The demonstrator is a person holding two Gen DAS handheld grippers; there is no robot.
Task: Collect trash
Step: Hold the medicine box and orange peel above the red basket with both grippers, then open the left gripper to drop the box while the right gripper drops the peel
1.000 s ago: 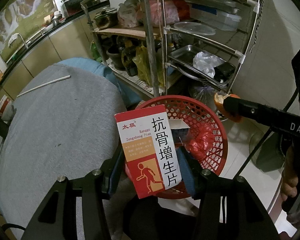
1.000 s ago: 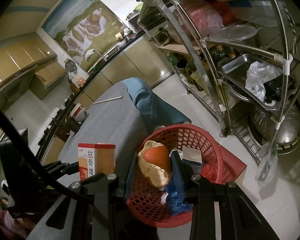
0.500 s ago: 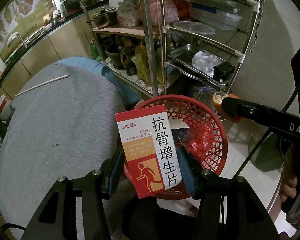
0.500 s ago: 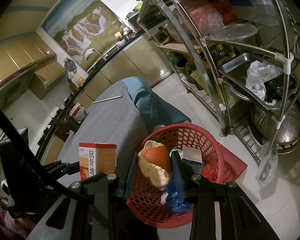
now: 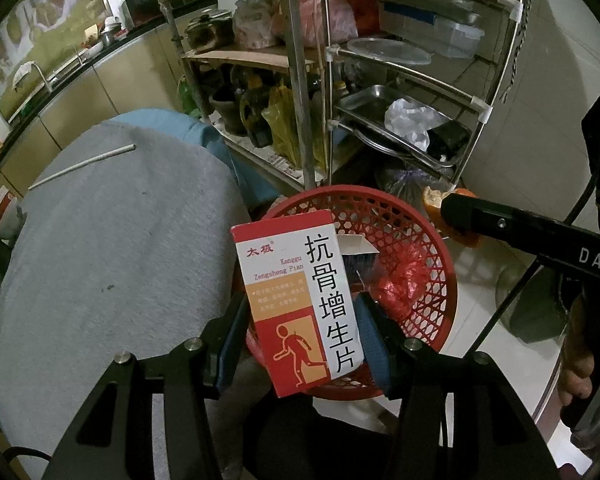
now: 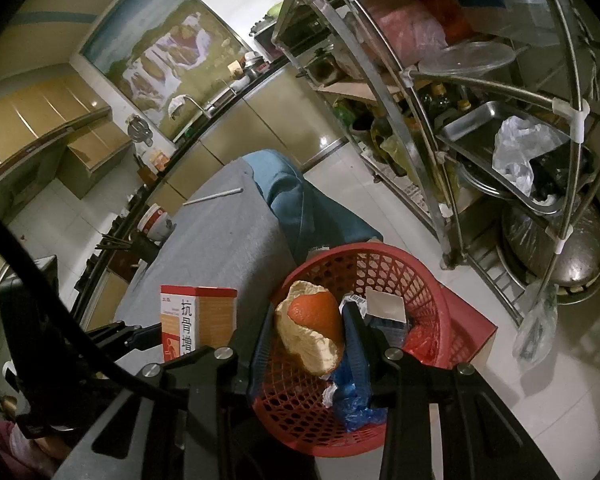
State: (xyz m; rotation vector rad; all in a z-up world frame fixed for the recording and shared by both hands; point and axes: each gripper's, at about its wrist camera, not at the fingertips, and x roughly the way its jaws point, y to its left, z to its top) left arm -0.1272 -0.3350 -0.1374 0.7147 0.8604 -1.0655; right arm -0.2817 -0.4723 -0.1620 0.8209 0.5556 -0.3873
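My left gripper (image 5: 300, 320) is shut on a red and white medicine box (image 5: 296, 300), held upright over the near rim of the red mesh basket (image 5: 432, 236). My right gripper (image 6: 306, 332) is shut on a piece of orange peel (image 6: 312, 328), held above the same red basket (image 6: 432, 300). In the left wrist view the right gripper's finger and the peel (image 5: 434, 198) hang over the basket's far right rim. The medicine box (image 6: 196, 320) shows at the left of the right wrist view. Red plastic, blue plastic and a small white carton lie in the basket.
A round table under grey cloth (image 5: 112, 248) stands left of the basket, with a white stick (image 5: 80, 166) and a cup (image 5: 2, 210) on it. A metal rack (image 5: 400, 100) loaded with pots, trays and bags stands behind the basket. A person's hand (image 5: 588, 360) grips the right tool.
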